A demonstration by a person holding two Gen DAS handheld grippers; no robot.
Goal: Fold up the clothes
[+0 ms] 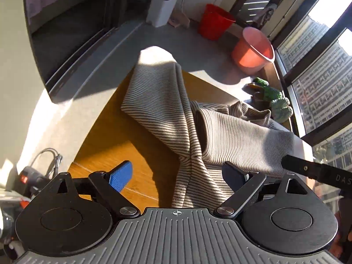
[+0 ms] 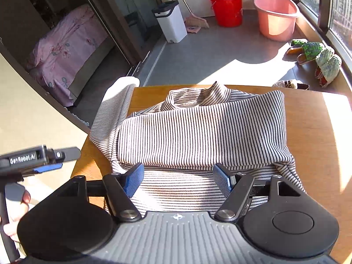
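Lying on the wooden table, the one striped top is the landmark: one sleeve is folded across its chest, likely to square the body up, while the other sleeve on its left hangs over the table edge, not yet folded. Left of the top, the left tongs hover released, nothing between them. Just in front of its near hem the right tongs stand released too, pads clear of the cloth. Behind the top on the floor stand one white bin and two buckets, red and pink
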